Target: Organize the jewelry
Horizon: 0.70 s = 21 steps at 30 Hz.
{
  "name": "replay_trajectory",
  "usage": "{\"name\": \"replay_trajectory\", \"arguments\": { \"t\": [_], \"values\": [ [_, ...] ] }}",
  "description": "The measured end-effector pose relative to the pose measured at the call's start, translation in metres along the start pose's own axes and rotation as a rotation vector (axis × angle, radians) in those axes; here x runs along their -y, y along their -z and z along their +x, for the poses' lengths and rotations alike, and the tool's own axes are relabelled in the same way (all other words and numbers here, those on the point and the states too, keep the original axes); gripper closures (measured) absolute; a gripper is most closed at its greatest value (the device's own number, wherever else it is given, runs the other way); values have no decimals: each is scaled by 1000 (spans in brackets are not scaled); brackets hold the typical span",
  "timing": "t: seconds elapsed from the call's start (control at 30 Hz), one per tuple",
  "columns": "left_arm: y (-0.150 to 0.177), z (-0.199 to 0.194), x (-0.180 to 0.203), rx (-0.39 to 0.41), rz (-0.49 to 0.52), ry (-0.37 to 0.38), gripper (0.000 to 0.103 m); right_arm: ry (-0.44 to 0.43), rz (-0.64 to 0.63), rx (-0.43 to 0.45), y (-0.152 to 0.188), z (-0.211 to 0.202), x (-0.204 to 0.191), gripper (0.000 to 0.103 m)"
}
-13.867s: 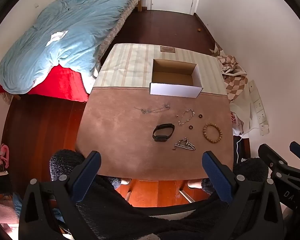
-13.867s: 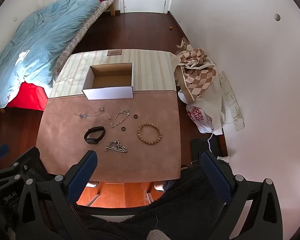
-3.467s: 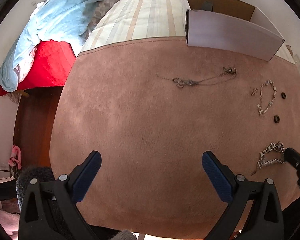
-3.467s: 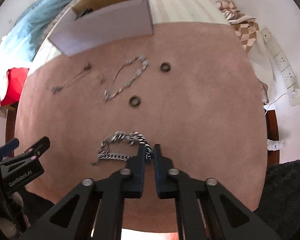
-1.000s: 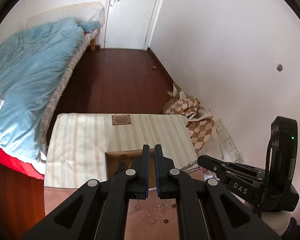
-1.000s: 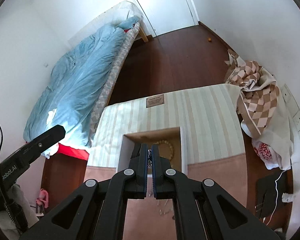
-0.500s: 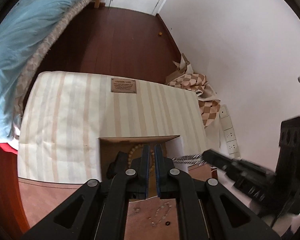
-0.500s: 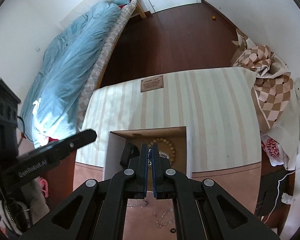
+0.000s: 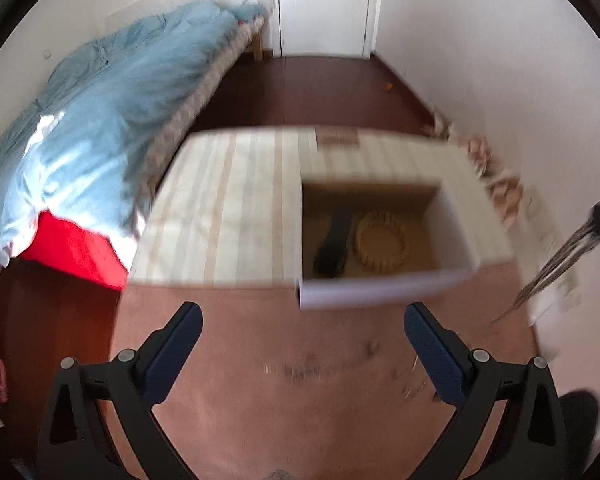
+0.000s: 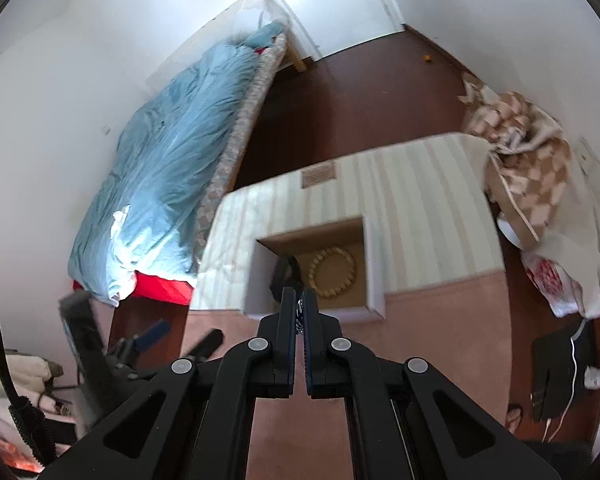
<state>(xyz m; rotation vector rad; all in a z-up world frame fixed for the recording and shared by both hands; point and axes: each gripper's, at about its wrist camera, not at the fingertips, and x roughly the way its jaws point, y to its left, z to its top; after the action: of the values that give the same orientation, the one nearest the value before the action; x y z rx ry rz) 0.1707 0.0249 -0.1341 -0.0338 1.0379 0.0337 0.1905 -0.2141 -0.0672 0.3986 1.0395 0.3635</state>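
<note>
An open cardboard box (image 9: 384, 292) stands on the table and holds a black band (image 9: 334, 240) and a wooden bead bracelet (image 9: 380, 242); both also show in the right wrist view, the band (image 10: 285, 270) beside the bracelet (image 10: 332, 272). My left gripper (image 9: 302, 344) is open and empty above the brown mat. My right gripper (image 10: 299, 304) is shut on a silver chain bracelet (image 10: 299, 316), which hangs blurred at the right in the left wrist view (image 9: 556, 268), beside the box. Small jewelry pieces (image 9: 300, 368) lie blurred on the mat.
The brown mat (image 9: 240, 360) covers the near table half, striped cloth (image 9: 228, 208) the far half. A bed with a blue duvet (image 9: 100, 140) stands to the left. Checked fabric (image 10: 524, 168) and bags lie on the floor at the right.
My left gripper has opened and moved back and left from above the box. My right gripper, still shut on the chain, has moved to the right of the box.
</note>
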Motion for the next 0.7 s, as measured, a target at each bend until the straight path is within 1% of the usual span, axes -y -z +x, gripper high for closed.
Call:
{"name": "replay_trajectory", "arguments": {
  "t": [0.1,0.13,0.23,0.37,0.4,0.47,0.5,0.57,0.6,0.63,0.67,0.7],
  "values": [
    [23,31,15,-82,12,26,1,54,36,-20,27,8,18,100],
    [28,39,20,-95,17,25,1,80,47,-32,37,15,26,100],
    [37,60,35,-127,26,34,1,132,92,-77,61,37,51,100],
    [40,75,53,-125,50,36,3,174,126,-110,82,53,75,100],
    [41,77,57,-125,58,34,7,181,133,-116,86,56,79,100],
    [42,85,64,-141,73,36,31,193,140,-120,90,60,84,100],
    [42,88,66,-150,77,36,36,194,146,-122,92,61,86,100],
    [43,95,71,-165,86,38,52,200,152,-124,94,63,90,100],
    [44,97,72,-167,91,42,57,200,153,-124,94,64,91,100],
    [44,97,73,-169,93,42,66,201,156,-124,94,64,92,100],
    [44,99,74,-173,97,42,70,203,157,-123,93,65,93,100],
    [44,99,74,-168,99,39,70,203,161,-124,92,66,93,100]
  ]
}}
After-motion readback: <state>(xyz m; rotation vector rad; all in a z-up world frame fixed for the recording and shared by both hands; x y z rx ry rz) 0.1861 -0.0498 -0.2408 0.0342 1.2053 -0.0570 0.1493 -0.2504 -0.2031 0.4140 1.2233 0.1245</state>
